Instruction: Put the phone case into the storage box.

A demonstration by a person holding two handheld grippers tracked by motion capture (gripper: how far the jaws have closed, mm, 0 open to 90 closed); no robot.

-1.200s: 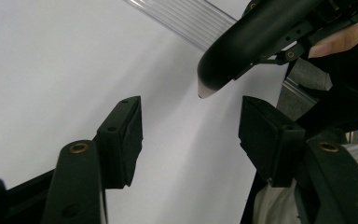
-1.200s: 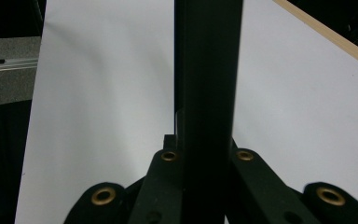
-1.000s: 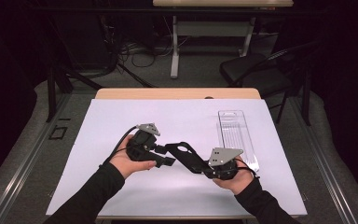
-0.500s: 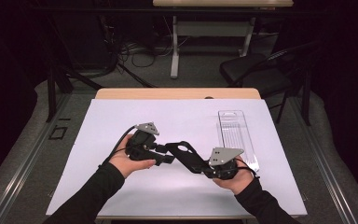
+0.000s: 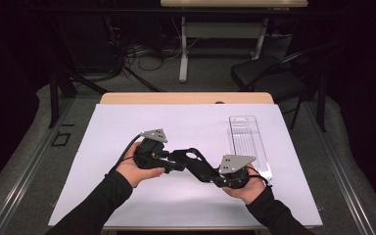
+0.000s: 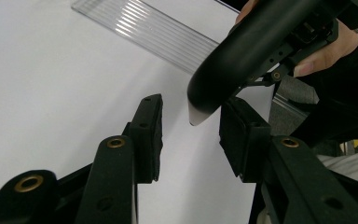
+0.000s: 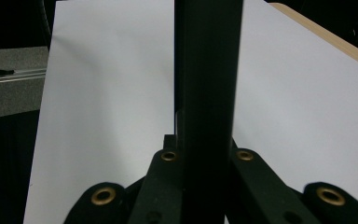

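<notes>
- Black shoehorn-like strip point(image 7: 207, 93), probably stiff, light, smooth: clamped firmly at one end in right gripper point(image 5: 210, 175).
- Rounded tip point(image 6: 205, 105) between gaping left gripper point(image 6: 191, 128) pads, untouched; best pinched there.
- Just beside clear ribbed tray point(image 5: 248, 142).

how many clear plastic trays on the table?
1. The clear tray lies on the white sheet at the table's right side, just beyond the right gripper; its ribbed end also shows in the left gripper view. No other seen.
</notes>
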